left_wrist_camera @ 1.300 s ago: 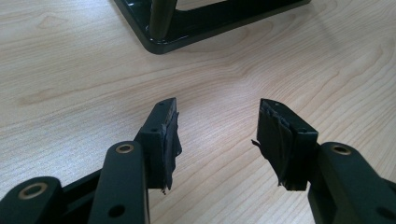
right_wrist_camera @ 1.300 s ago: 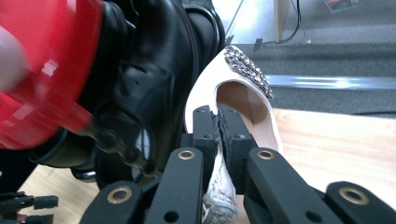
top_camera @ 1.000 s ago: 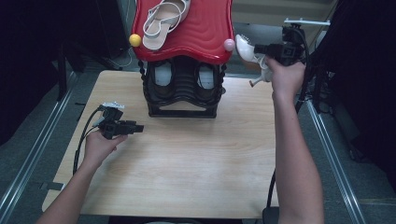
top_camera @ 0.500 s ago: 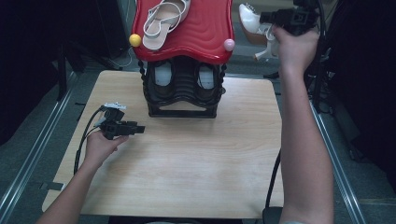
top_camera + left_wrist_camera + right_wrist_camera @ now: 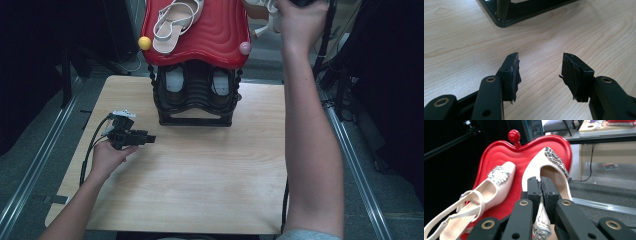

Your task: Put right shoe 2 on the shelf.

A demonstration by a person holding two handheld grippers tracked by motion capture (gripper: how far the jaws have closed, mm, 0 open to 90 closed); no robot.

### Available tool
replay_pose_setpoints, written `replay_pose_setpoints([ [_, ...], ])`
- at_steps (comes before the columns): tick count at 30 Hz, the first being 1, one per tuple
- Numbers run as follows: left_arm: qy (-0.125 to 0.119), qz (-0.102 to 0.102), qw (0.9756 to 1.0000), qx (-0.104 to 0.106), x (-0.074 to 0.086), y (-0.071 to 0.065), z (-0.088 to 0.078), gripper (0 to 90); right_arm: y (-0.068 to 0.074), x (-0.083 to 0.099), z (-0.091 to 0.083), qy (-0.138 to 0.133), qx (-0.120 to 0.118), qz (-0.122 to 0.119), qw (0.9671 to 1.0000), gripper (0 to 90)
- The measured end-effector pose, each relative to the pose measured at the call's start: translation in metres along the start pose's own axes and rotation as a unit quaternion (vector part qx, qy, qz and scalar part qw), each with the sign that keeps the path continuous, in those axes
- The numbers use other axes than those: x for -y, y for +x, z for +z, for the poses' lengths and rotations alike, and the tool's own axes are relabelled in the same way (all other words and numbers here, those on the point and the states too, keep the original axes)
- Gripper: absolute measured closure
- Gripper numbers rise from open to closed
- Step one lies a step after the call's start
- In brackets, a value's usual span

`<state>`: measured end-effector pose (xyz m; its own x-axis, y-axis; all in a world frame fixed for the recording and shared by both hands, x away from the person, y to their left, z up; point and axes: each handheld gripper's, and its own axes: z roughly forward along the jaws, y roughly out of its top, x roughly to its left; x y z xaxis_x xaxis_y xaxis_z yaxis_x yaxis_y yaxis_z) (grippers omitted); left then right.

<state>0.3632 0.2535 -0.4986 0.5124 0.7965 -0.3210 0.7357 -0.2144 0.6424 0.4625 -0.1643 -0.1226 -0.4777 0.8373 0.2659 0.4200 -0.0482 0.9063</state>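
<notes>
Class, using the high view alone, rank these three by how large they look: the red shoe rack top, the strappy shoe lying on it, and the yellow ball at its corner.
1. Red shoe rack top, largest.
2. Strappy shoe, resting on it.
3. Yellow ball, smallest.

— What stood on the wooden table (image 5: pixel 200 190)?

— One black stand (image 5: pixel 196 119), set at the far edge. Its lower tier held two shoes (image 5: pixel 174 82), side by side, toes outward.

— Any fittings above that?

— A yellow ball (image 5: pixel 145 43) at the left corner, a pink ball (image 5: pixel 244 48) at the right.

— And the floor?

— One metal rail (image 5: pixel 30 165) ran along each side of the table.
</notes>
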Motion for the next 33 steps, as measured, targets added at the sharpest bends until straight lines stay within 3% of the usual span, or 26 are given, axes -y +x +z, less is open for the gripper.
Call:
replay_pose_setpoints([
  [2, 0.001, 0.0, 1.0, 0.0, 0.0, 0.001, 0.001, 48.6, 0.005, 0.0, 0.009, -0.004, -0.001, -0.011, 0.9999, 88.1],
  [4, 0.001, 0.0, 1.0, -0.001, 0.0, 0.001, 0.0, 48.6, 0.008, 0.002, 0.019, -0.005, 0.0, -0.008, 1.0, 88.1],
  [7, 0.0, -0.001, 1.0, 0.0, 0.0, 0.002, -0.001, 48.6, 0.016, 0.007, 0.032, 0.005, 0.014, -0.037, 0.9992, 88.1],
  [11, 0.002, -0.001, 1.0, -0.001, 0.0, 0.002, -0.001, 48.6, 0.026, 0.015, 0.039, 0.006, 0.017, -0.054, 0.9984, 88.1],
  [16, 0.001, 0.002, 1.0, -0.001, 0.0, 0.0, 0.0, 48.6, 0.031, 0.024, 0.044, 0.017, 0.007, -0.048, 0.9987, 87.9],
  [25, 0.004, 0.001, 1.0, 0.0, 0.0, 0.0, -0.001, 48.6, 0.03, 0.04, 0.055, 0.023, -0.028, -0.002, 0.9993, 87.3],
  [33, 0.003, 0.002, 1.0, 0.0, 0.0, 0.0, -0.001, 48.6, 0.037, 0.049, 0.065, 0.035, -0.024, -0.005, 0.9991, 86.7],
])
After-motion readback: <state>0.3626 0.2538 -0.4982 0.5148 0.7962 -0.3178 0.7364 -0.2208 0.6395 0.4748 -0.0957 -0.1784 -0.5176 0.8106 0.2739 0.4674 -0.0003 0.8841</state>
